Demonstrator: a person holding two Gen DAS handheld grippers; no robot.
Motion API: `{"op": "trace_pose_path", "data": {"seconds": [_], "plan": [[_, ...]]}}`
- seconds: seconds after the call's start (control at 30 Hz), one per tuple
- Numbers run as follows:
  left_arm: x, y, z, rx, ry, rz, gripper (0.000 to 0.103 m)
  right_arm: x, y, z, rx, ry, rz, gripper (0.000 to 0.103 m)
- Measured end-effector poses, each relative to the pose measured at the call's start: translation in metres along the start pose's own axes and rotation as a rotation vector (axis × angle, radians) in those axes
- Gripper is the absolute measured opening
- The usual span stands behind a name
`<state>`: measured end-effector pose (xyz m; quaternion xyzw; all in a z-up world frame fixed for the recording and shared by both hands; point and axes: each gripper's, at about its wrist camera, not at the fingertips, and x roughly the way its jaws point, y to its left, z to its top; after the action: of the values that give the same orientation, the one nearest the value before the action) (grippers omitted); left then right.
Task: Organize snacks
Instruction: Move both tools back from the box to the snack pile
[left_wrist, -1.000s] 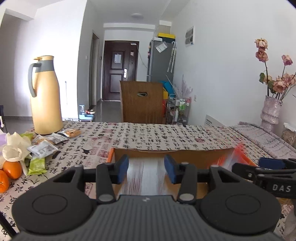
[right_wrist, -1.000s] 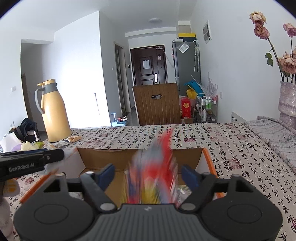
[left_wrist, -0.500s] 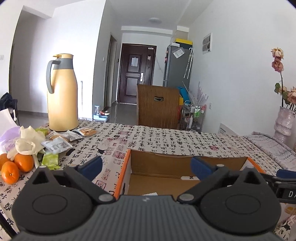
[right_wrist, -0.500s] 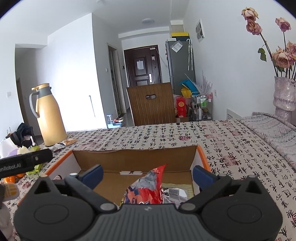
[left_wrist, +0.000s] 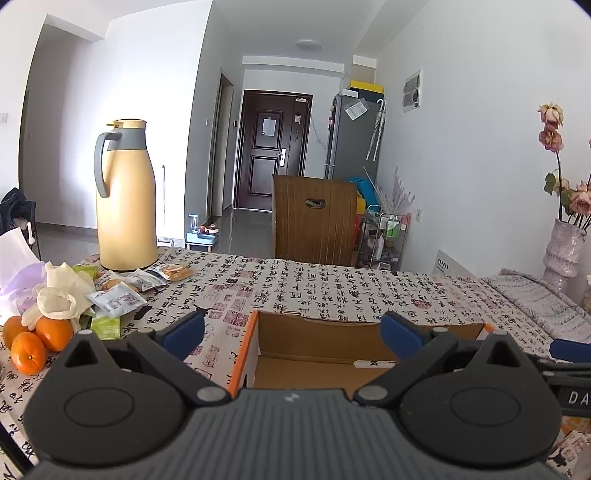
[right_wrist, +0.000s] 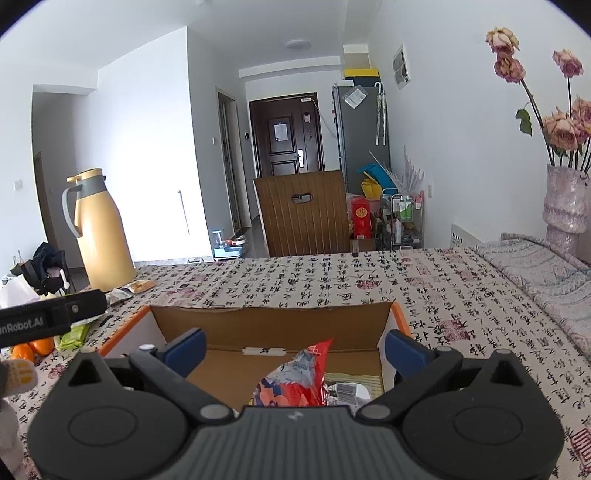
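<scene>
One red snack bag (right_wrist: 295, 380) is lying in the cardboard box (right_wrist: 273, 325) just below the right claw (right_wrist: 293, 350), whose jaws are spread empty. Left claw (left_wrist: 291, 332) is likewise gaping; loose packets (left_wrist: 118, 299) are waiting far to its left for fetching next.

The table (right_wrist: 461, 291) in front of me wears a cloth printed with calligraphy. At its centre, right under my fingers, an open cardboard box (right_wrist: 269, 321) with orange edges sits flat on it. Out at ten o'clock the tall yellow jug (left_wrist: 123, 199) stands upright, with small snack packets (left_wrist: 147, 277) strewn just before it. At nine o'clock lie oranges (left_wrist: 33, 339), a green packet (left_wrist: 105, 326) and a crumpled white glove (left_wrist: 59, 299) (touching the oranges). At two o'clock stands the vase (right_wrist: 565, 206).
</scene>
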<state>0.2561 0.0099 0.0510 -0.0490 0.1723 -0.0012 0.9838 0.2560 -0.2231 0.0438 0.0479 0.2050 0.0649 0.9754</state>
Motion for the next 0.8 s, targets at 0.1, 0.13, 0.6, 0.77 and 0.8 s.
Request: {"op": "trace_pose_path", "data": {"seconds": [0.1,0.13,0.6,0.77,0.8], "plan": [[-0.01,-0.002,0.003,0.007,-0.008,0.003,0.103,-0.012,0.001,0.002,-0.009,-0.011,-0.001,0.103],[-0.014,-0.002,0.004,0.007,-0.011,0.002,0.103,-0.016,0.001,0.003,-0.011,-0.016,-0.003,0.103],[-0.072,-0.004,-0.004,0.021,-0.022,-0.014,0.103,-0.07,-0.002,-0.014,-0.02,-0.013,-0.019,0.103],[-0.09,0.001,-0.015,0.011,-0.01,-0.019,0.103,-0.088,-0.004,-0.027,-0.02,0.009,-0.028,0.103],[-0.092,0.002,-0.017,0.007,-0.007,-0.022,0.103,-0.089,-0.004,-0.029,-0.023,0.015,-0.03,0.103]]}}
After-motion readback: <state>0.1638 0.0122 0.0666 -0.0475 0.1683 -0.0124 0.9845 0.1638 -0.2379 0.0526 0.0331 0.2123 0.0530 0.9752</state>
